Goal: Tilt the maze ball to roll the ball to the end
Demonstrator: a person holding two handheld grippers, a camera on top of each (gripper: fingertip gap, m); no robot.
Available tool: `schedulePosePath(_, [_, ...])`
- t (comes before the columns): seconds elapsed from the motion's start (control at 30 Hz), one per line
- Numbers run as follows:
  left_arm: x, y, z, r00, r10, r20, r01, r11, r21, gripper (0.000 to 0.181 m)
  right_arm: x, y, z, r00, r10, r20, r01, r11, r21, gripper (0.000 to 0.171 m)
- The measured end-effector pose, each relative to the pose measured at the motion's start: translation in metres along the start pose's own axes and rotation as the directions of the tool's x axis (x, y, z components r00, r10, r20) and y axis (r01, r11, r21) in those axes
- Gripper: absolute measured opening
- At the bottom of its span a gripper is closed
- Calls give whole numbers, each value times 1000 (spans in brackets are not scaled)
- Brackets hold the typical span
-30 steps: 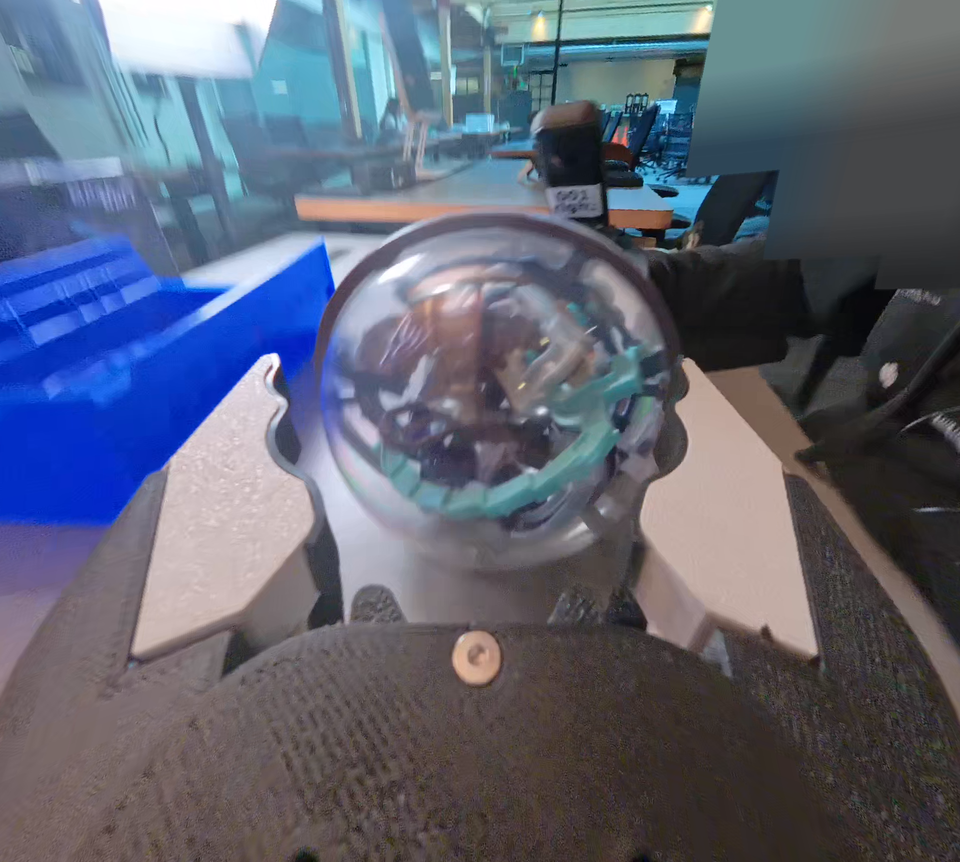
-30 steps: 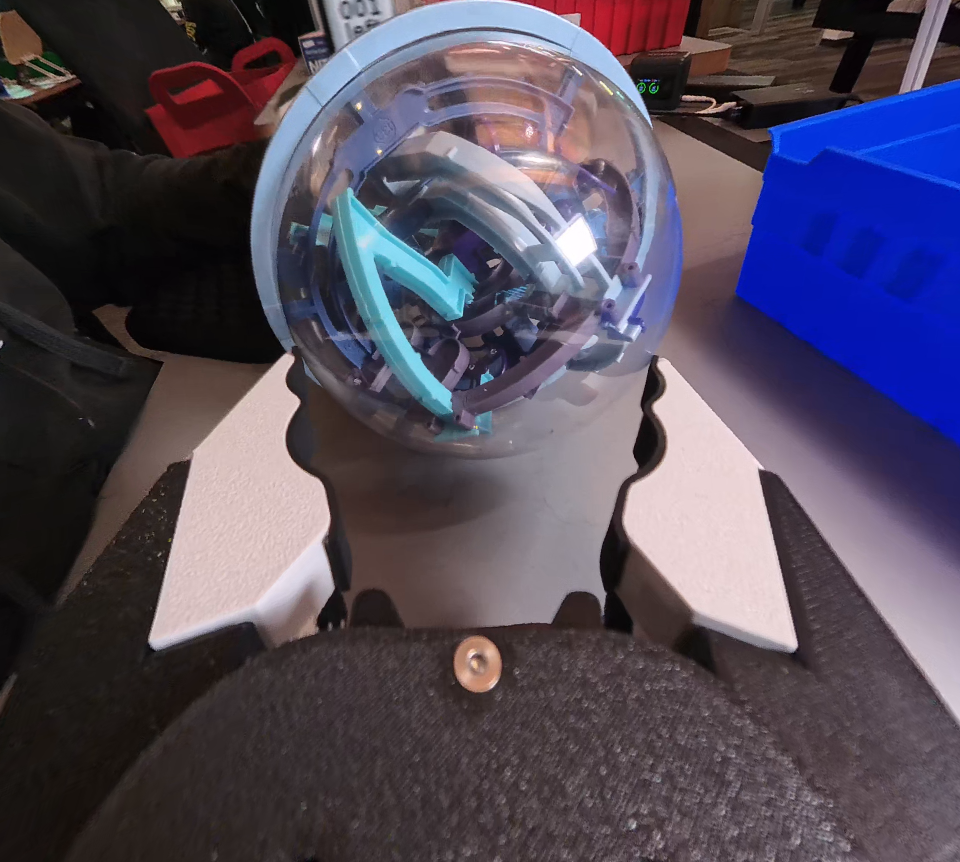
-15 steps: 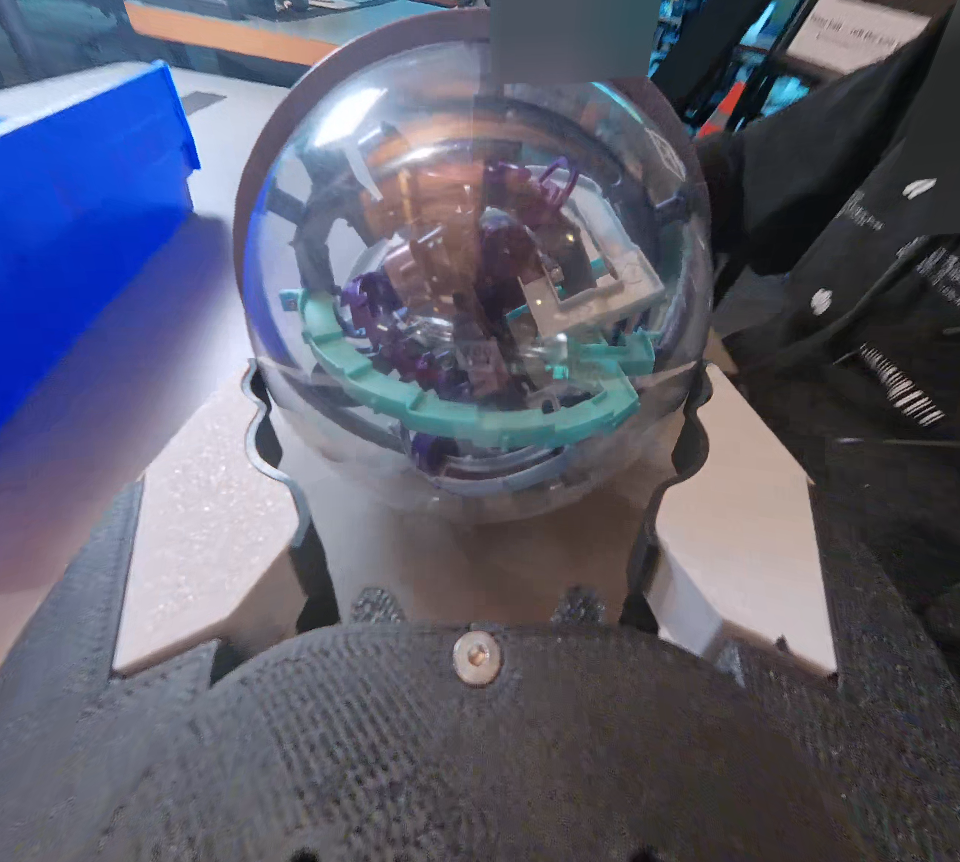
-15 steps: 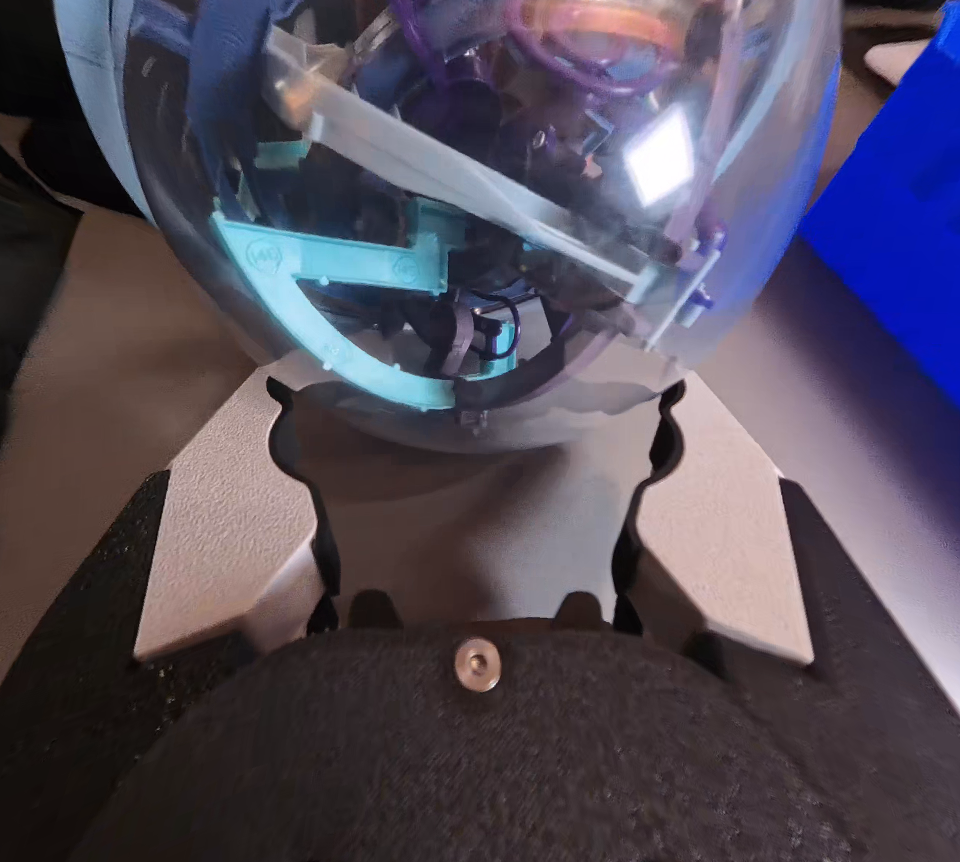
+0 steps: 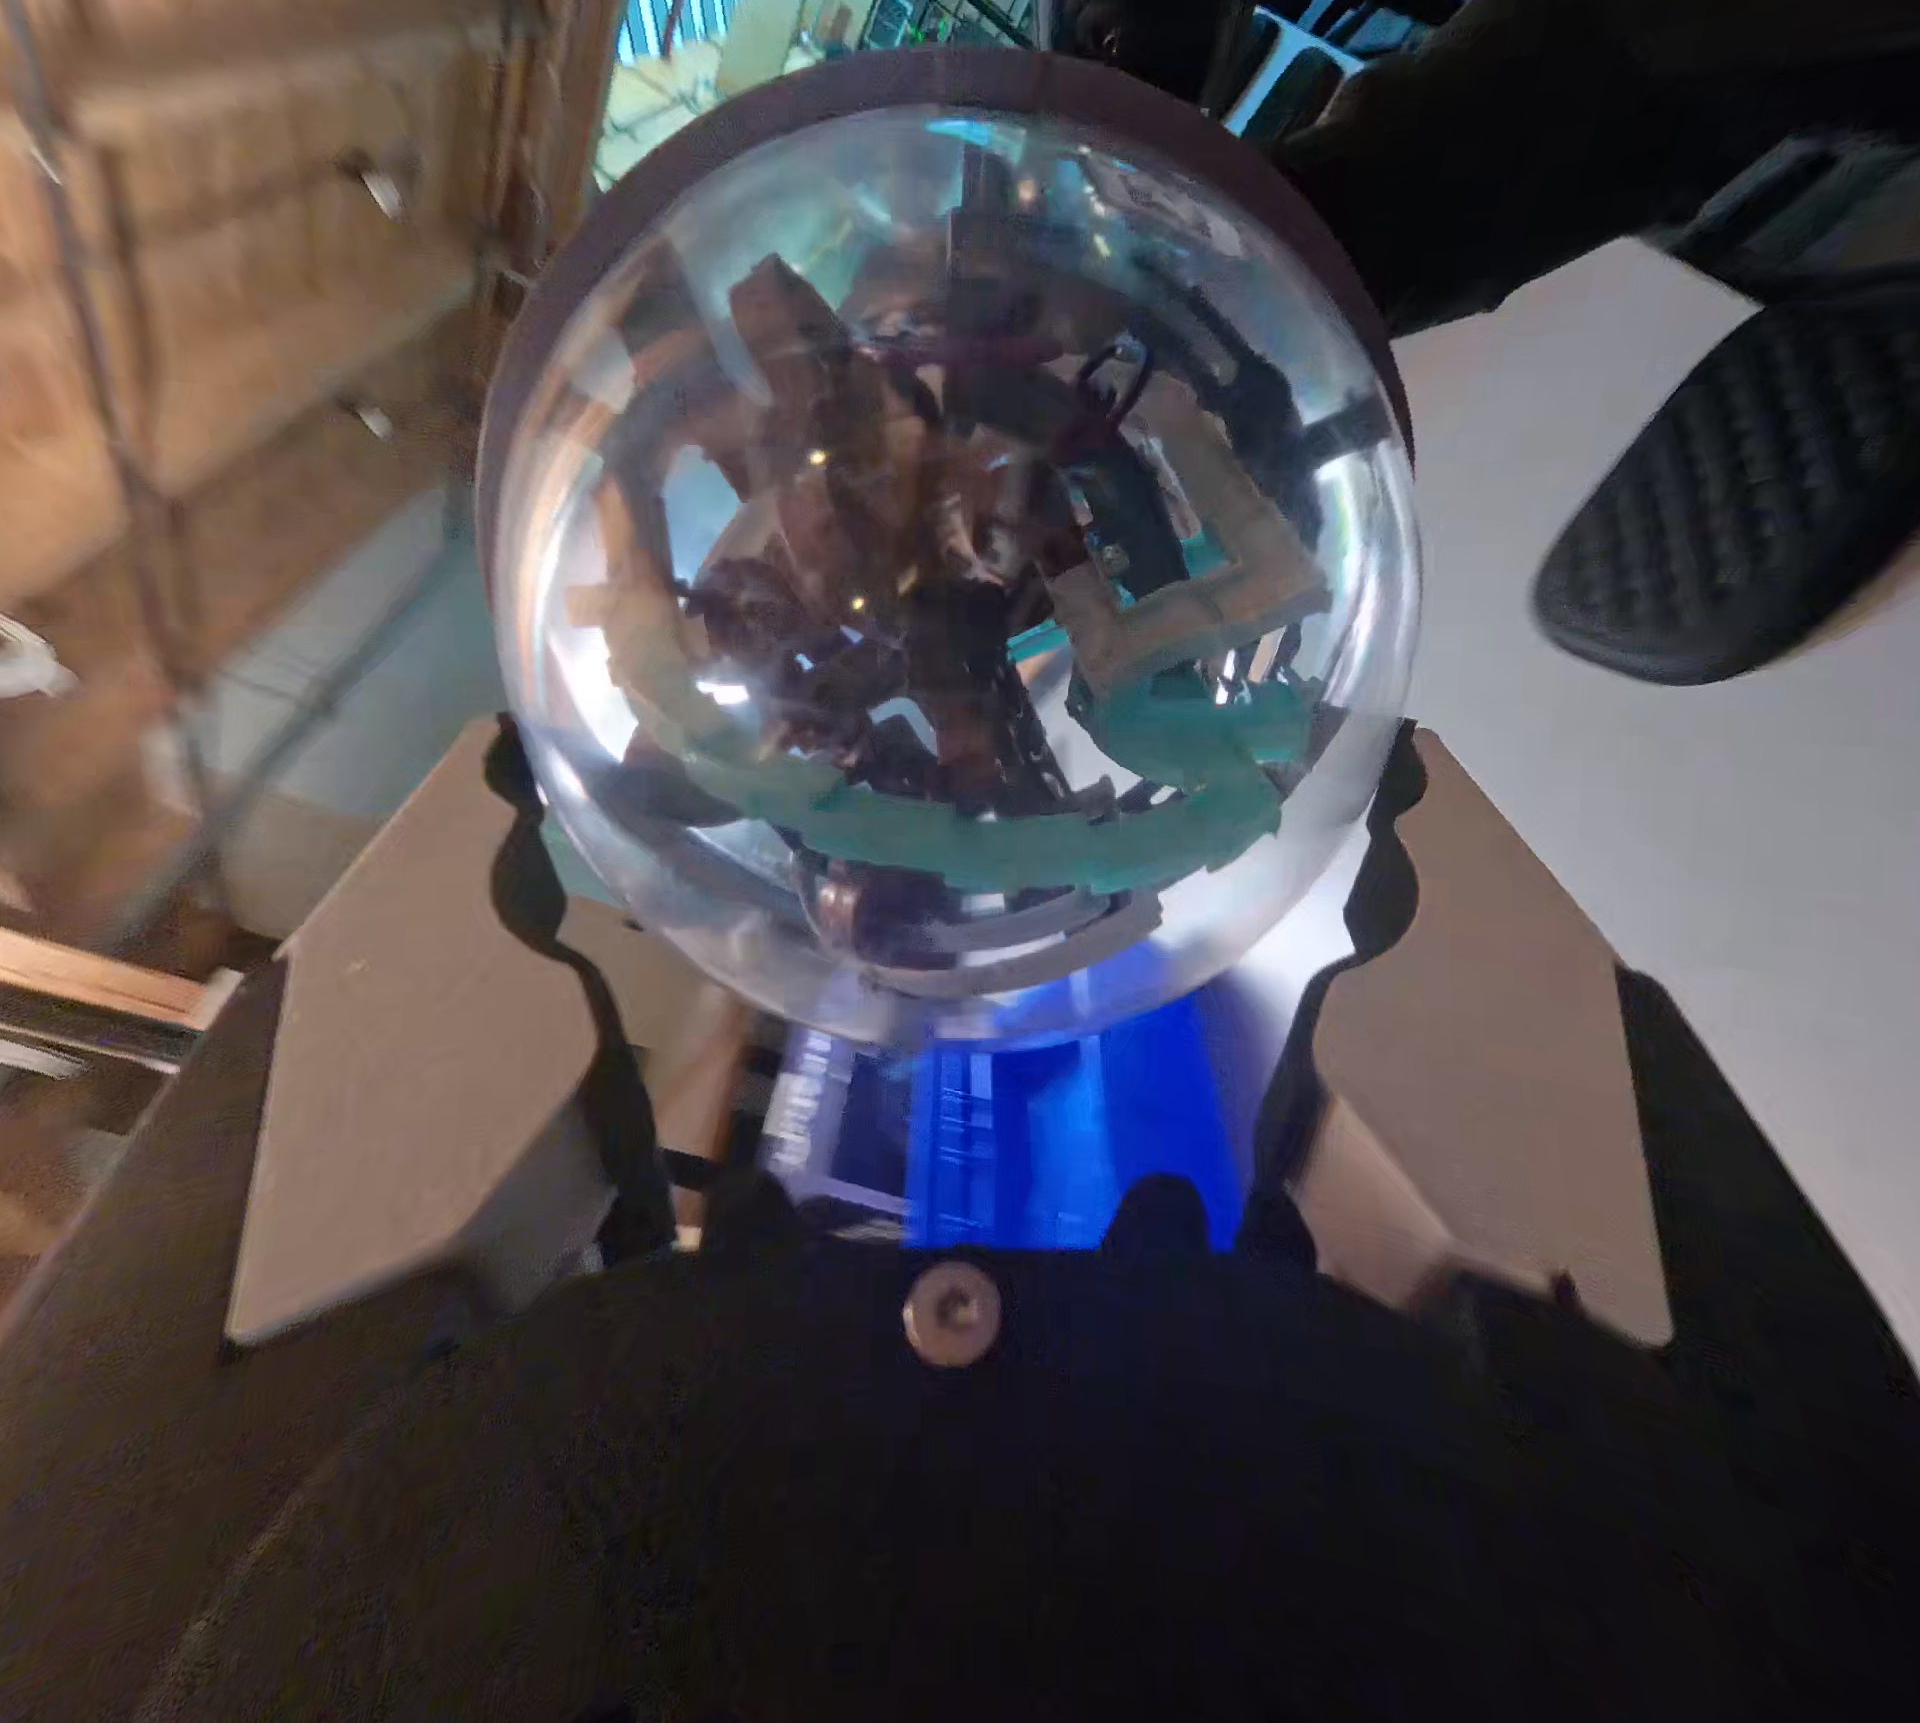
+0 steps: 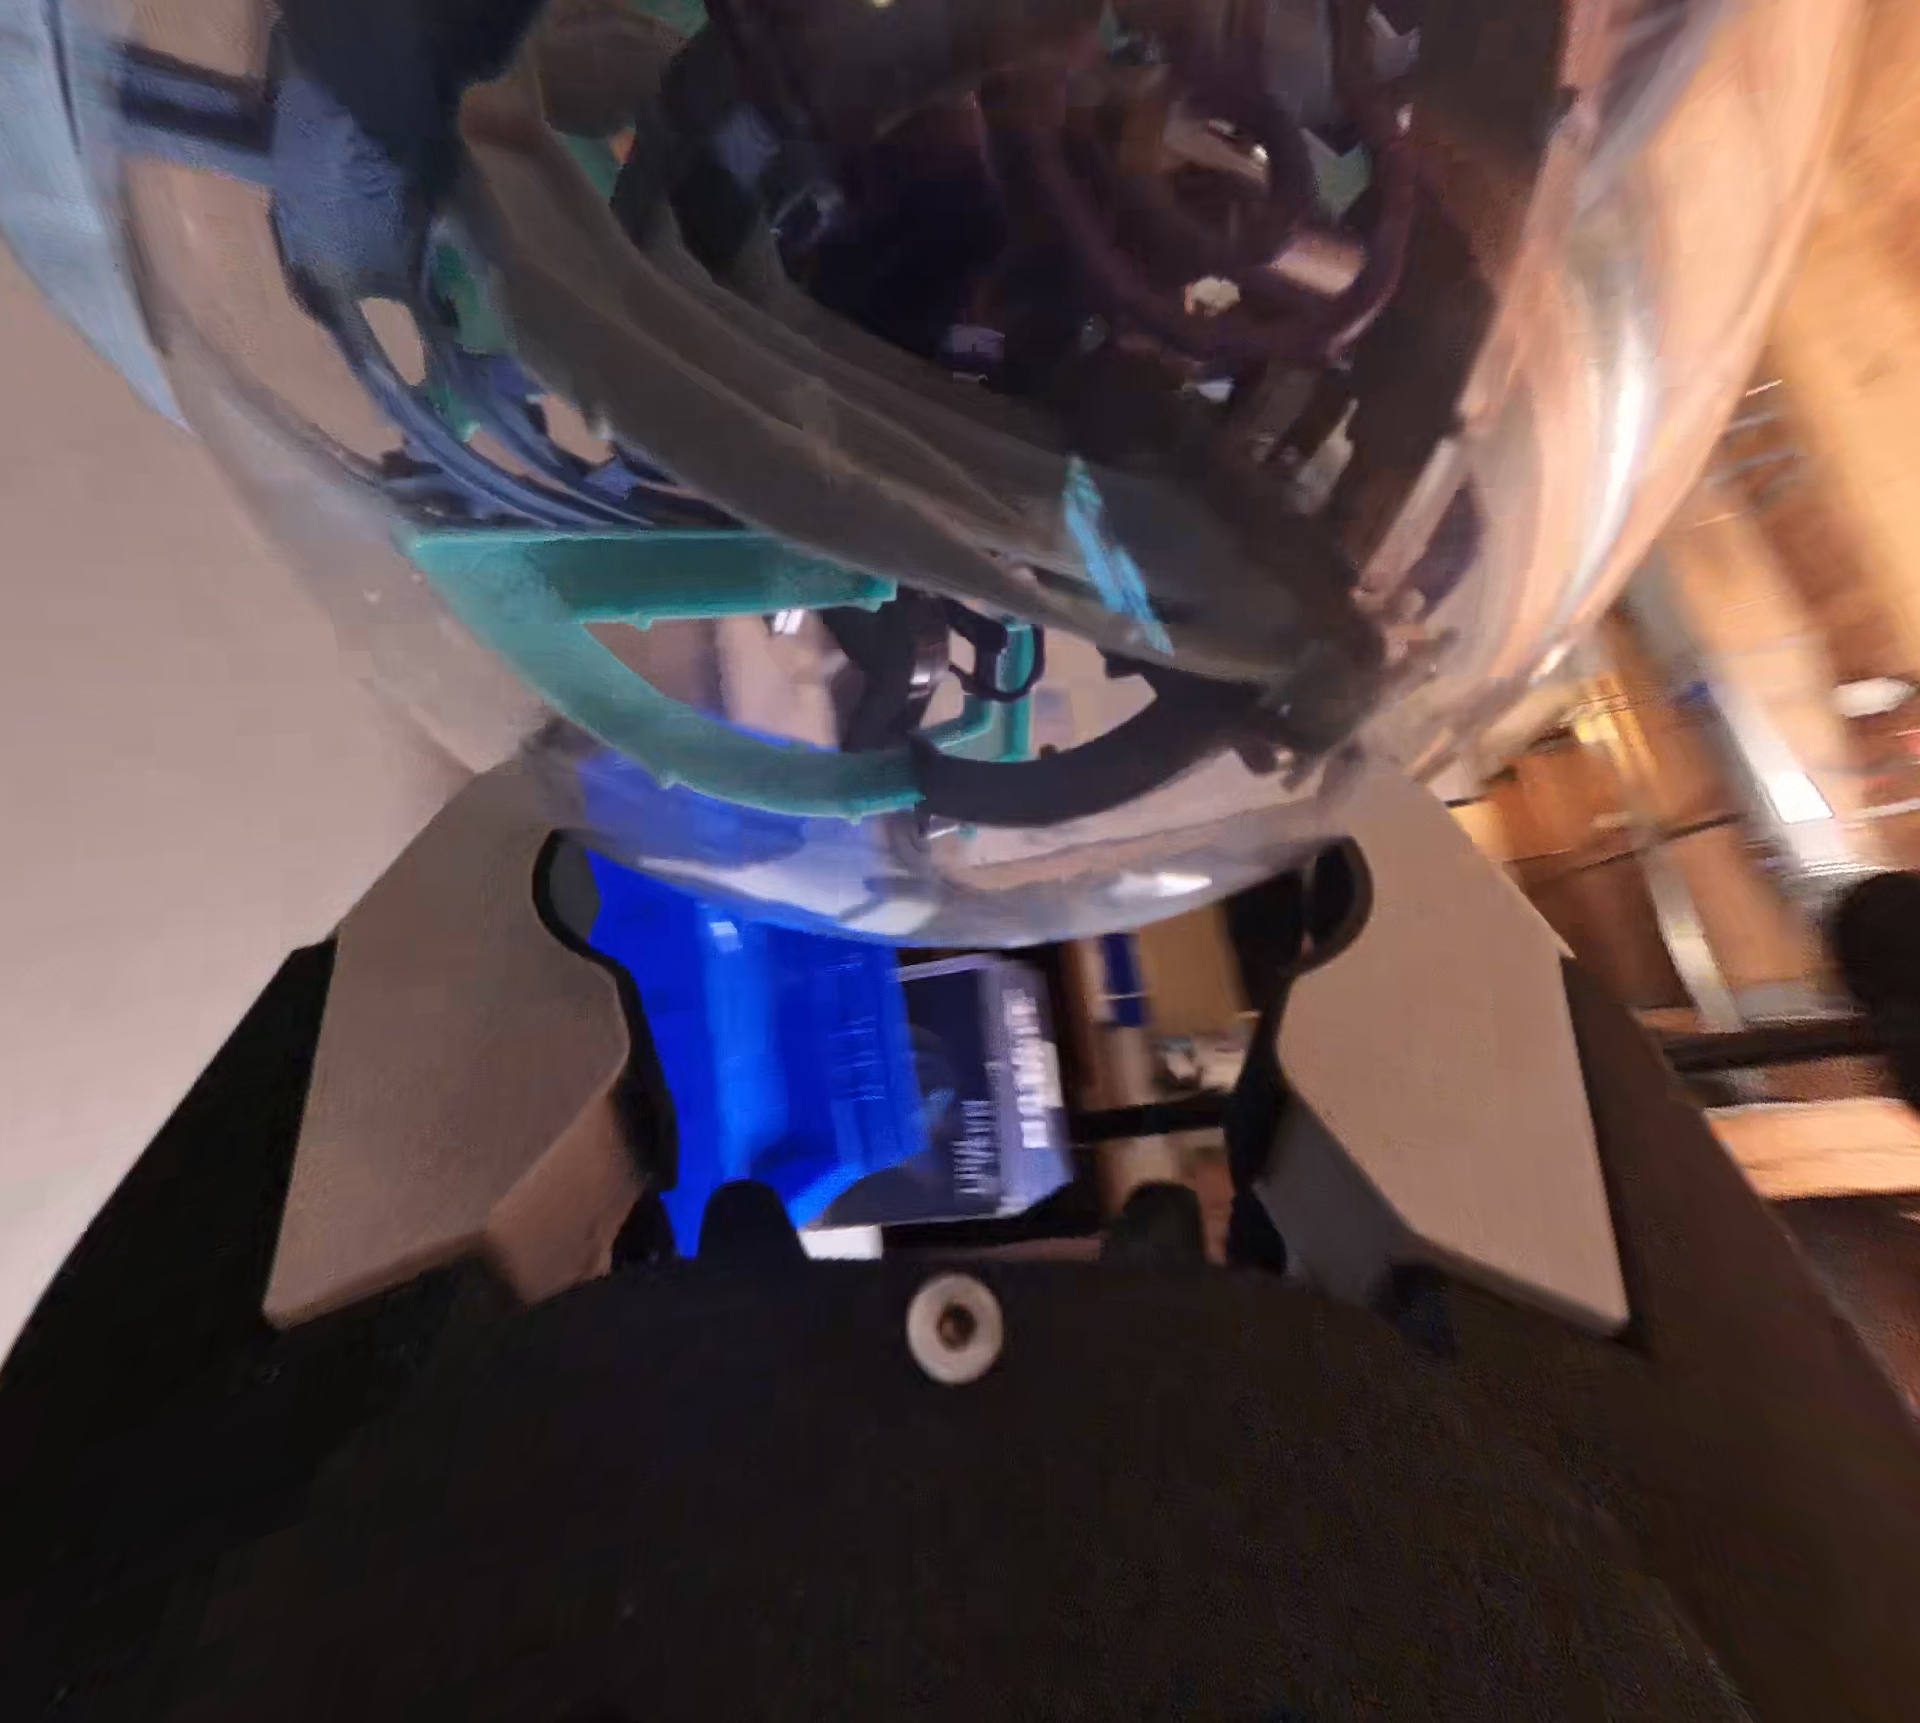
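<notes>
— Where do my two wrist cameras look from?
— Each sits behind my own fingers, facing forward, very near the maze ball [image 5: 945,572] [image 6: 883,302] (opposite sides). Both share it and the blue bin [image 5: 1049,1143] [image 6: 769,1081].

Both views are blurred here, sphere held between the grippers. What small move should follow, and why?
Probably pause the tilt and hold level. The maze ball sits between the left gripper and right gripper, but blur hides the small ball on the teal track.
</notes>
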State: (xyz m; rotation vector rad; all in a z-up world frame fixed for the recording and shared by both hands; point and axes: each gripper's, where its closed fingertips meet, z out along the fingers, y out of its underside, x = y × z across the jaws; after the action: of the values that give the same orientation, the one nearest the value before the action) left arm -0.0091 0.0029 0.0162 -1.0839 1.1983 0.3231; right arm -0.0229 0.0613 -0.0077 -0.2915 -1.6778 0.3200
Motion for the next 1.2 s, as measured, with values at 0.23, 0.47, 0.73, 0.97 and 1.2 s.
schedulePosePath(0.23, [-21, -51, -2, 992, -119, -31, 120, 991, 55, 153, 24, -37, -26, 995, 90, 34, -92, 994, 66, 138])
schedulePosePath(0.47, [75, 41, 9, 640, -755, -140, 762, 647, -8, 153, -119, 19, -9, 660, 598, 454, -606, 782, -149, 137])
schedulePosePath(0.73, [123, 109, 24, 196, -973, -120, 967, 212, -140, 152, -194, 54, 5, 194, 809, 555, -794, 462, -396, 137])
schedulePosePath(0.97, [124, 114, 22, 239, -955, -178, 969, 247, -26, 152, -189, 59, 9, 245, 809, 535, -815, 471, -339, 136])
schedulePosePath(1.2, [33, -17, -12, 913, -391, -114, 407, 871, 275, 152, -63, -17, -6, 895, 341, 288, -385, 916, 112, 138])
